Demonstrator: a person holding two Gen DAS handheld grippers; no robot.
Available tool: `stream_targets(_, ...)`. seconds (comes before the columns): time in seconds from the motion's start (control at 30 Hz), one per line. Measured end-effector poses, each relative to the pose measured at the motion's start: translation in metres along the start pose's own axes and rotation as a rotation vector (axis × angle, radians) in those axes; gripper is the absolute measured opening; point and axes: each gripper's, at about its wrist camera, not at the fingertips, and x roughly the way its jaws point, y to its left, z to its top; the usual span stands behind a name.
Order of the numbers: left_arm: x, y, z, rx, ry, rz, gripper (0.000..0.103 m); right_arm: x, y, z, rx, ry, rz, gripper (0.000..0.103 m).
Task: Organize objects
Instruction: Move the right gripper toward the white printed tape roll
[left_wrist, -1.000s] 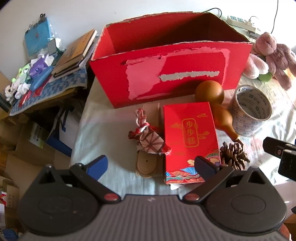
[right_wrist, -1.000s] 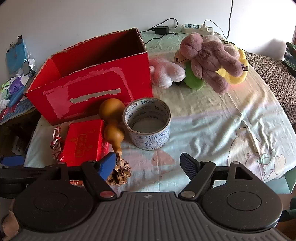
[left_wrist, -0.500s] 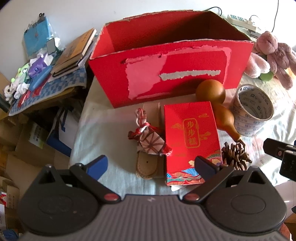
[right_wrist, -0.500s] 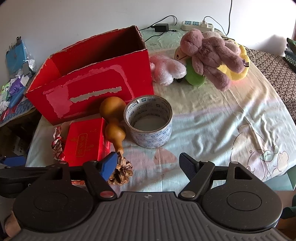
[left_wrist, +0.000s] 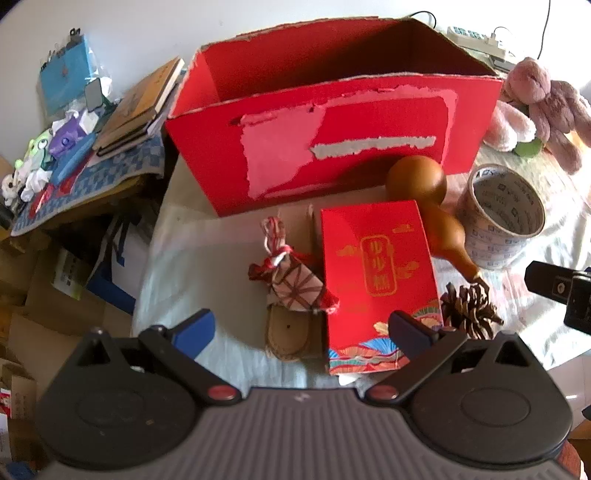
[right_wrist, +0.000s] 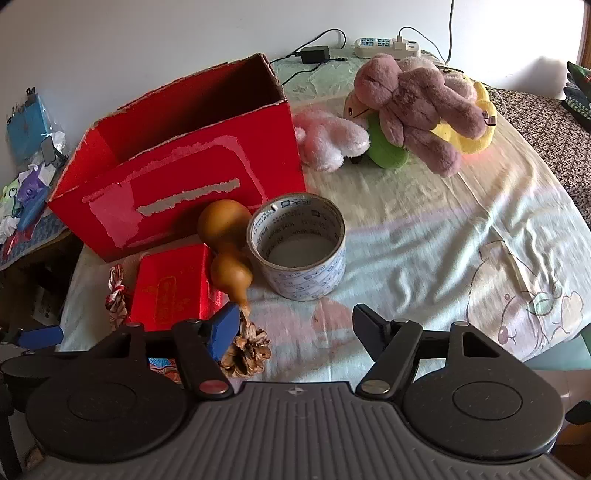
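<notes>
A big open red carton stands at the back of the table; it also shows in the right wrist view. In front of it lie a small red gift box, a patterned pouch with red-white cord on a tan leather case, a brown gourd, a pine cone and a tape roll. My left gripper is open and empty, just short of the pouch and gift box. My right gripper is open and empty, in front of the tape roll.
Plush toys lie at the back right, with a power strip and cables behind them. A side stand with books and small toys is left of the table. The cloth-covered table stretches to the right.
Both grippers have edged a little forward toward the objects. Both stay open. No object has moved.
</notes>
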Motion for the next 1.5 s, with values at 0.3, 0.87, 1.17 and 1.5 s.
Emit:
stream_targets(0.3, 0.002, 0.006, 0.003, -0.012, -0.002, -0.028, 0.100, 0.000, 0.005, 0.003, -0.006, -0.007, -0.002, 0.070)
stream_targets(0.87, 0.000, -0.003, 0.011, 0.000, 0.004, -0.026, 0.102, 0.004, -0.003, 0.005, -0.001, -0.001, 0.007, 0.070)
stream_targets(1.17, 0.000, -0.021, 0.025, 0.005, 0.005, 0.006, 0.102, 0.014, -0.022, 0.024, -0.012, 0.021, 0.065, 0.069)
stream_targets(1.5, 0.004, -0.029, 0.041, -0.046, 0.041, 0.051, 0.102, 0.027, -0.042, 0.048, -0.006, 0.063, 0.141, 0.069)
